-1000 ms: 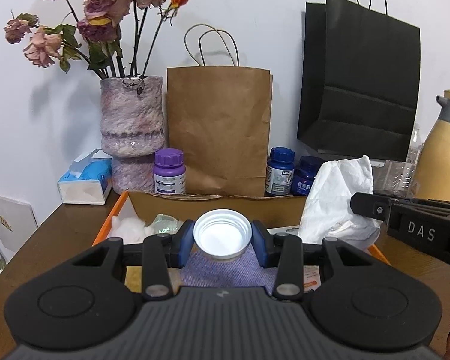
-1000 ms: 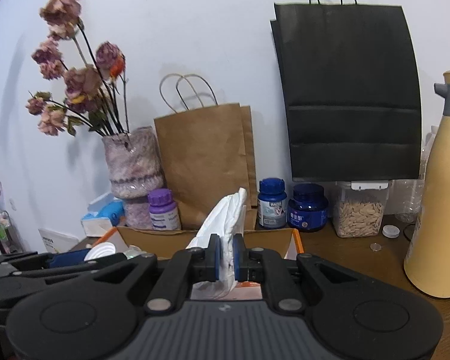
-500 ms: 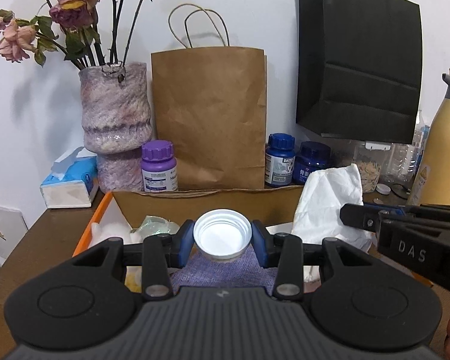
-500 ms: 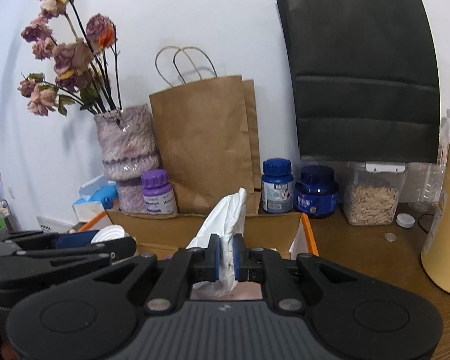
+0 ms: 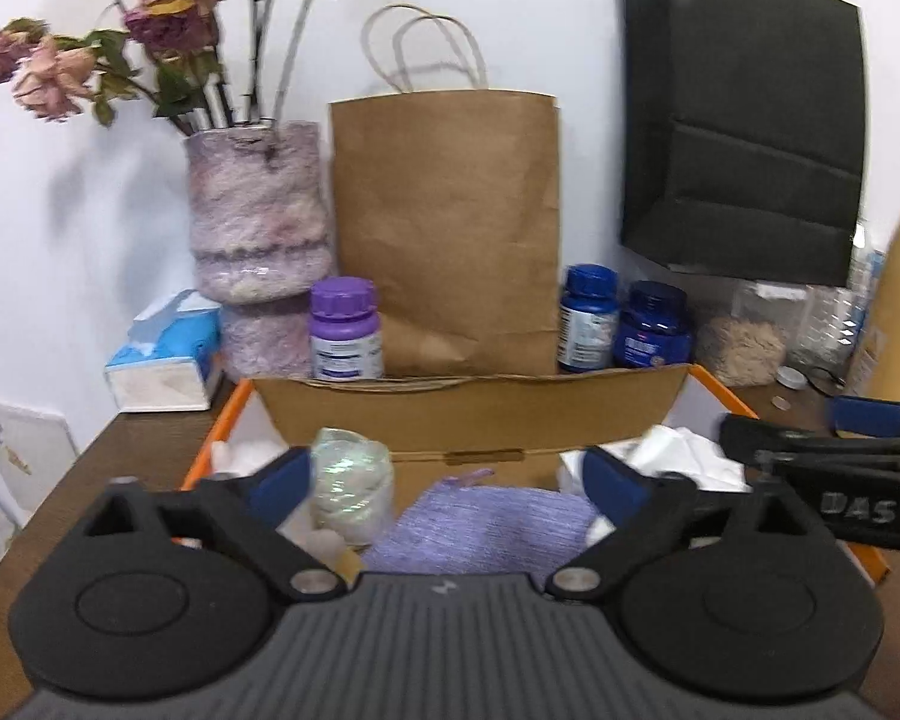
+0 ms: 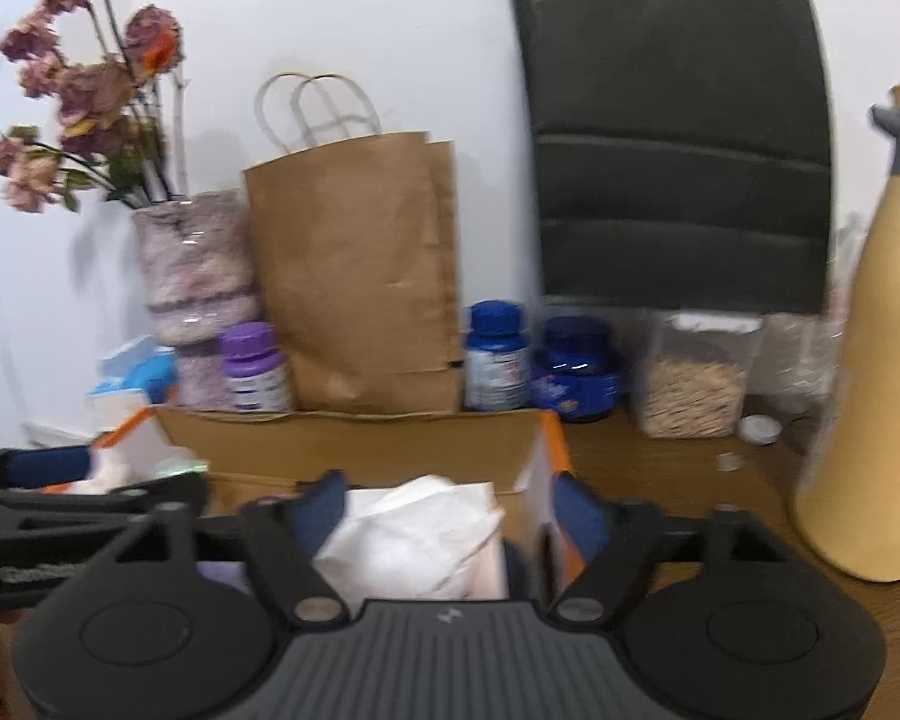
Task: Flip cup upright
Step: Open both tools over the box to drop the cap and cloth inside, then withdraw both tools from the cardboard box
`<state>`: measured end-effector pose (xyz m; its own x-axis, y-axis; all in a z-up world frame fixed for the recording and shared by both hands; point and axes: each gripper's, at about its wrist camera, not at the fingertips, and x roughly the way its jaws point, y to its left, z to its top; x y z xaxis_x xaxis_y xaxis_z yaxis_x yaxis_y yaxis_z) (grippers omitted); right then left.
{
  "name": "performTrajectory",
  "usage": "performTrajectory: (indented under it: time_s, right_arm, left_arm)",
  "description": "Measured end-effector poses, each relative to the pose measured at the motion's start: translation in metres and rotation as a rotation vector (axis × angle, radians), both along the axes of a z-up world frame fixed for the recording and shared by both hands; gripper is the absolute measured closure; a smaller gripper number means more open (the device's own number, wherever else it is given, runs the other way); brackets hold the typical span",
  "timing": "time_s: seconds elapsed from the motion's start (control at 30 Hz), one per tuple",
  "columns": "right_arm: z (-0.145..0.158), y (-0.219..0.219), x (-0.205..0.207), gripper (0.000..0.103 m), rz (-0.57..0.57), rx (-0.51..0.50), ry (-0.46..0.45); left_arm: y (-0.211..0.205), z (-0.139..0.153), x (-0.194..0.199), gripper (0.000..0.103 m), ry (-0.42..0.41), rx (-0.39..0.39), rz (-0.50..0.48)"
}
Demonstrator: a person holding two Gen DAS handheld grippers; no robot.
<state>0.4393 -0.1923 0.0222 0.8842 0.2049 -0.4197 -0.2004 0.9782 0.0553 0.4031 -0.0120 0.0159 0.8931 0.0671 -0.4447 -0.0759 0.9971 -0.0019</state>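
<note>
In the left wrist view, the left gripper has just been opening and its fingers stand wide apart. Between them lies only the purple cloth on the floor of the cardboard box. A translucent, iridescent lump sits just inside the left finger, and the blur makes it impossible to tell whether they touch. No cup shows between the fingers. It may sit low behind the gripper body, but the view does not show it.

In the right wrist view, the right gripper has also just been opening. Its fingers are spread around a crumpled white paper, which lies loose between them, unpinched. The cup cannot be picked out here either.

This looks like the release step. The next move probably calls for backing both grippers straight away, brushing nothing, then checking that the cup stands mouth up.
</note>
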Motion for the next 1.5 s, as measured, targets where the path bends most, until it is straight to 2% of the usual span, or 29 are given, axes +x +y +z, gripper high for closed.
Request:
performTrajectory:
  time_s: [0.07,0.1,0.5,0.77,1.5]
  right_arm:
    - [0.002,-0.003,0.001,0.002,-0.044,-0.007,-0.005]
    - [0.003,-0.006,0.000,0.000,-0.043,0.006,-0.006]
    - [0.005,-0.003,-0.001,0.000,-0.005,0.000,0.004]
    - [0.014,-0.007,-0.014,0.000,-0.003,-0.002,-0.032]
    - [0.021,-0.033,-0.080,0.000,0.004,-0.019,-0.120]
  left_arm:
    - [0.002,0.000,0.001,0.000,0.003,0.001,0.008]
    - [0.002,0.000,0.002,0.000,0.006,-0.003,0.009]
    - [0.005,0.002,0.000,0.000,-0.002,-0.019,0.039]
    - [0.009,0.008,-0.012,0.000,-0.033,-0.031,0.060]
    - [-0.002,0.010,-0.082,0.000,-0.065,-0.051,0.057]
